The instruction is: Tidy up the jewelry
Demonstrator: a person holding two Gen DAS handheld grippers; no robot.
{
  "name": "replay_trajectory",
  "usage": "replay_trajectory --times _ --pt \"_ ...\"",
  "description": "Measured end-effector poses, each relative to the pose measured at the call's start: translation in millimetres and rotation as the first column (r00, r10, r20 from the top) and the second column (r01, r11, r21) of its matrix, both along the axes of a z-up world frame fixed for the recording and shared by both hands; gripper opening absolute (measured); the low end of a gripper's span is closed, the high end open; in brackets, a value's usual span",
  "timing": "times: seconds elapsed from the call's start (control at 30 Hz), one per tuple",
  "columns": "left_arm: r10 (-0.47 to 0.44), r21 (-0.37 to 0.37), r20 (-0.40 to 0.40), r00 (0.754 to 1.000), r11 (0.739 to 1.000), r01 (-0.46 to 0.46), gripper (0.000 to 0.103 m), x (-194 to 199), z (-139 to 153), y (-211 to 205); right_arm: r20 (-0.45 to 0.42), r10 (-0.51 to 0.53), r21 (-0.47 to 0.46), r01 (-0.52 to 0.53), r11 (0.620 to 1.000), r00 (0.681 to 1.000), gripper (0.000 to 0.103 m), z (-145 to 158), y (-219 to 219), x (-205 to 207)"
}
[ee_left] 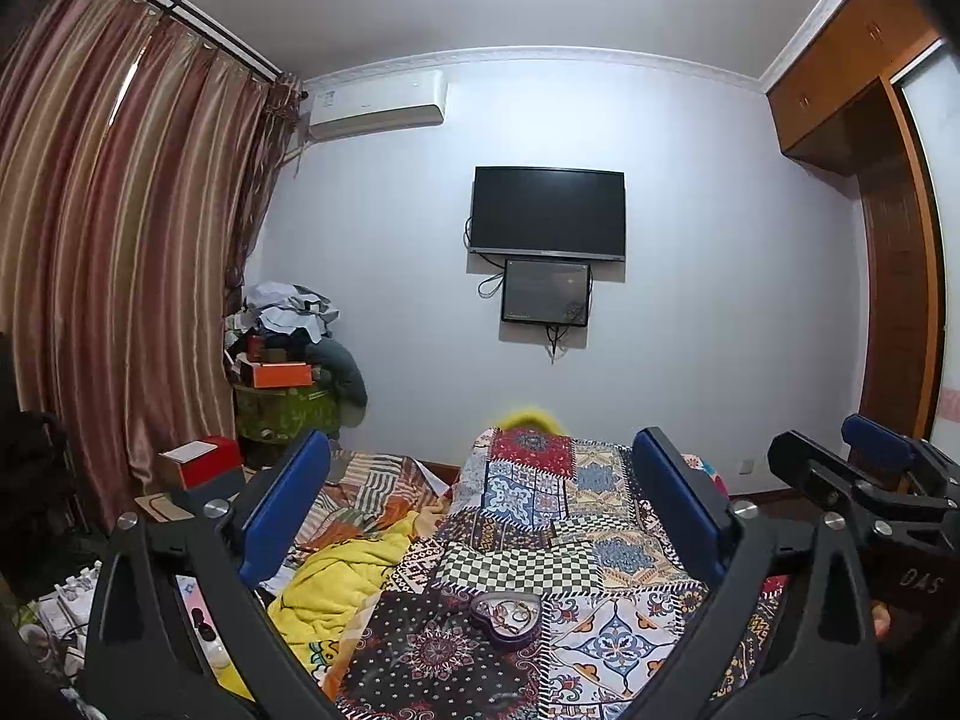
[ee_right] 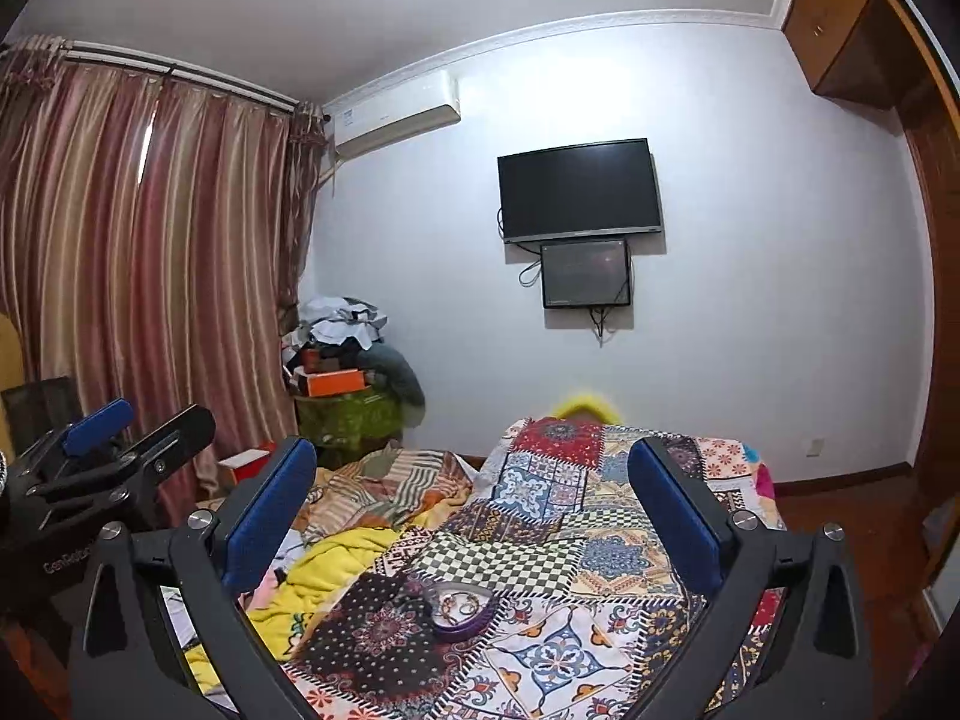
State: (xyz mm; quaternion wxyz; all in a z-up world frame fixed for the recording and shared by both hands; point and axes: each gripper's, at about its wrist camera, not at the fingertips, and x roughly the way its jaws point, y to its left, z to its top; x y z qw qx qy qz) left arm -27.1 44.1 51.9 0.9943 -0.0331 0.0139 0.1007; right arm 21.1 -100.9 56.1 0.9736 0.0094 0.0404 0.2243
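My left claw (ee_left: pixel 480 516) fills the lower part of its view, blue pads (ee_left: pixel 288 510) spread wide with nothing between them. My right claw (ee_right: pixel 474 510) stands the same way in its own view, fully apart and empty; it also shows at the right edge of the left view, and the left claw shows at the left edge of the right view.

Low in the frame, between the fingers, a purple heart-shaped jewelry box (ee_left: pixel 506 615) sits open on the patchwork quilt (ee_left: pixel 570 540), with small rings and chains inside, too small to sort out. In the right view the same box (ee_right: pixel 461 606) lies just below centre, clear of both claws.

Left of the quilt lies a crumpled yellow blanket (ee_left: pixel 342 588). Farther back, in the left-middle of the frame, a heap of clothes and boxes (ee_left: pixel 288 354) stands beside the striped curtains (ee_left: pixel 120 240). On the far wall hang a dark television (ee_left: pixel 547 213) with a smaller screen (ee_left: pixel 545 292) below it, and an air conditioner (ee_left: pixel 378 105) at upper left.
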Motion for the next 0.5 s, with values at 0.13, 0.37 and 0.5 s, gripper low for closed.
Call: replay_trajectory --times 0.13,0.37,0.5 --pt "0.000 0.008 -0.011 1.000 1.000 0.000 0.102 1.0 -2.2 -3.5 -0.004 -0.003 -0.017 0.003 1.000 1.000 0.103 -3.3 0.7 -1.8" --pt "-0.007 -0.002 -0.028 1.000 1.000 0.007 0.102 2.3 -7.5 -4.3 -0.014 -0.003 -0.029 0.003 1.000 1.000 0.103 -8.4 -3.1 -5.3" --pt "-0.010 -0.006 -0.040 0.999 1.000 0.010 0.102 5.0 -8.7 -2.9 -0.019 -0.004 -0.031 0.004 1.000 1.000 0.103 -9.7 -5.2 -6.9"
